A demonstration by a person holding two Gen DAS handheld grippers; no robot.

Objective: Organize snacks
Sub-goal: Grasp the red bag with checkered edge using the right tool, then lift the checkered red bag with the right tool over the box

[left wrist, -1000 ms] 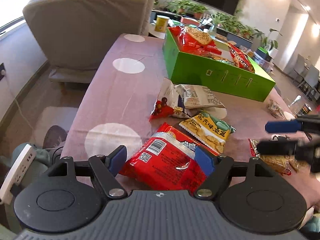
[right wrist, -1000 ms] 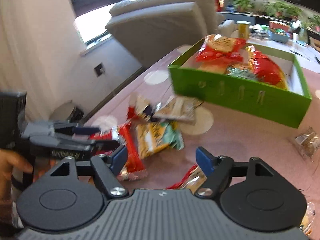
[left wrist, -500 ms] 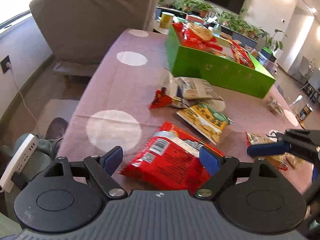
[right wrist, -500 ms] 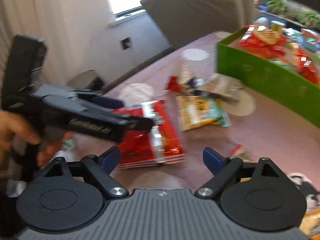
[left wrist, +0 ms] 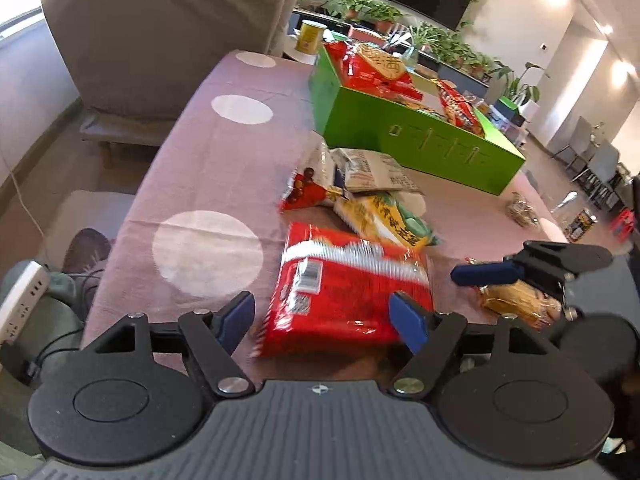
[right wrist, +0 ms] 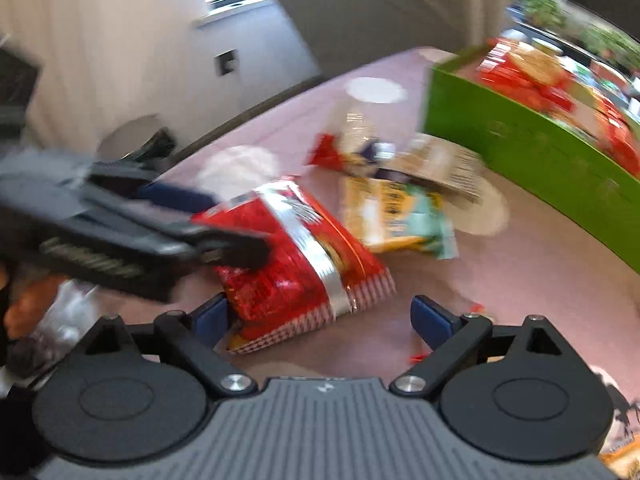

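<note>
A large red snack bag (left wrist: 344, 292) lies on the pink tablecloth near the front edge. My left gripper (left wrist: 324, 318) is open, its blue fingers on either side of the bag's near end. My right gripper (right wrist: 320, 316) is open too and comes at the same red bag (right wrist: 296, 264) from the other side. A yellow and green bag (left wrist: 384, 220), a white and red bag (left wrist: 312, 176) and a beige bag (left wrist: 376, 168) lie beyond. The green box (left wrist: 420, 136) at the back holds several red snack bags.
A small orange packet (left wrist: 516, 300) lies under the right gripper's fingers in the left wrist view. A clear wrapped snack (left wrist: 520, 208) sits to the right. A grey armchair (left wrist: 160, 32) stands behind the table's left edge. A yellow can (left wrist: 310, 36) stands behind the box.
The right gripper has swung left and now faces the red bag. The left gripper has shifted slightly; the red bag now lies squarely between its fingers.
</note>
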